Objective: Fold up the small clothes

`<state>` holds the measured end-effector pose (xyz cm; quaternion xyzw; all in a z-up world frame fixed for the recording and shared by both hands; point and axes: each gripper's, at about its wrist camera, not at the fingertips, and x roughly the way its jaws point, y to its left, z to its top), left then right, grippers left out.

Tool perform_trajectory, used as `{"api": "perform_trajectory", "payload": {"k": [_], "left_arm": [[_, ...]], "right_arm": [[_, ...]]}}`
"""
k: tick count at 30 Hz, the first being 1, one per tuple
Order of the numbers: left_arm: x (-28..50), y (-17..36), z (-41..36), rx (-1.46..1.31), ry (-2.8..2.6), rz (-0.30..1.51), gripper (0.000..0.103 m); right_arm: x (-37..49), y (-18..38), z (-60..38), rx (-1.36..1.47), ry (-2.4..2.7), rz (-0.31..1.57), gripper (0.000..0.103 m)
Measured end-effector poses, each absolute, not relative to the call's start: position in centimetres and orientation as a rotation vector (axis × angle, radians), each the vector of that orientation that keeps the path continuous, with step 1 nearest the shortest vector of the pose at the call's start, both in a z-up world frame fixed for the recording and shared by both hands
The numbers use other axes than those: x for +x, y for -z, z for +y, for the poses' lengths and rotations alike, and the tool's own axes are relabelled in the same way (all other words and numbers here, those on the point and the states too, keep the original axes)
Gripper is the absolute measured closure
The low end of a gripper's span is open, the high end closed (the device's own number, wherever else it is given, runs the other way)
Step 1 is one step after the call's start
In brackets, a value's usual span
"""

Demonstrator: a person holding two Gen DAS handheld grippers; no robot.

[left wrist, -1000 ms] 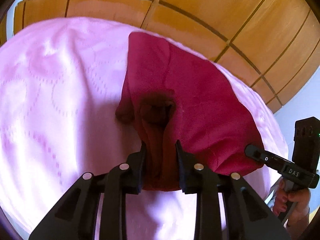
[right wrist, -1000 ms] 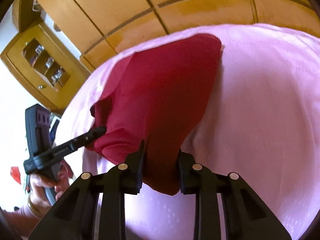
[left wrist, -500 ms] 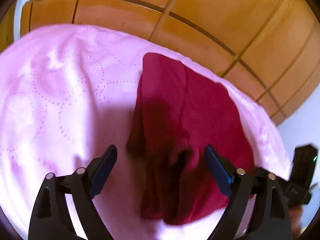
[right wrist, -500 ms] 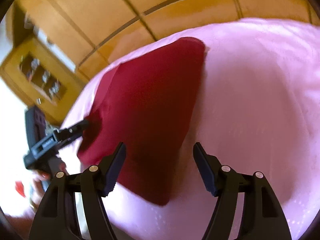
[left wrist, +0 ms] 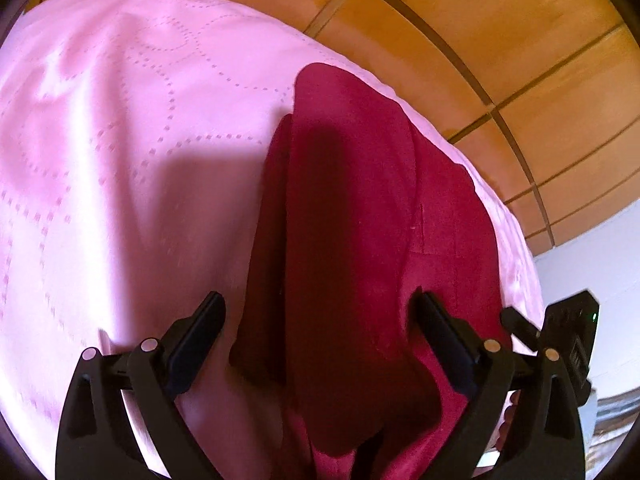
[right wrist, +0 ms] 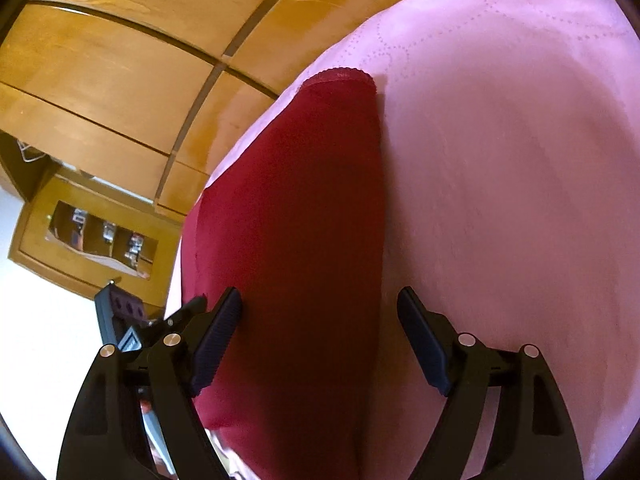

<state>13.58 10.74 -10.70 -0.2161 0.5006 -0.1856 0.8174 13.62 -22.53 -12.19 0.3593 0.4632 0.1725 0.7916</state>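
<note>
A dark red garment [left wrist: 360,240] lies folded lengthwise on the pink bedspread [left wrist: 120,140]; it also shows in the right wrist view [right wrist: 296,240] with a scalloped hem at its far end. My left gripper [left wrist: 320,320] is open and empty, its jaws wide apart on either side of the cloth's near end. My right gripper [right wrist: 320,320] is open and empty, straddling the cloth's right edge. The other tool shows at the right edge of the left wrist view [left wrist: 568,336] and at the lower left of the right wrist view [right wrist: 128,320].
The pink quilted bedspread [right wrist: 500,180] covers the bed. Wooden wardrobe panels [left wrist: 500,40] stand behind it. A small wooden cabinet with a glass front [right wrist: 96,240] stands at left in the right wrist view. The garment lies near the bed's edge.
Both grippers were shut on the red garment a second ago, then opened and let it go. The cloth now lies flatter, and both grippers have moved closer over it.
</note>
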Motion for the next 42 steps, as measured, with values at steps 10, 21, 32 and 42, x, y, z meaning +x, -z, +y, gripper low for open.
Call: {"api": "perform_trajectory", "payload": {"k": [10, 21, 32, 42], "left_arm": [[14.9, 10.9, 11.1, -0.403, 0.43, 1.065, 0.006], [14.4, 10.3, 10.0, -0.364, 0.437, 1.03, 0.023], [13.0, 9.2, 8.4, -0.265, 0.41, 0.958, 0.04], [11.0, 6.5, 7.1, -0.239, 0.447, 0.857, 0.047]], "right_arm": [[15.3, 12.6, -22.4, 0.758, -0.365, 0.991, 0.024], [15.9, 12.1, -21.2, 0.666, -0.349, 0.984, 0.024], [15.9, 10.6, -19.5, 0.524, -0.336, 0.916, 0.027], [14.5, 7.9, -18.0, 0.415, -0.328, 0.832, 0.03]]}}
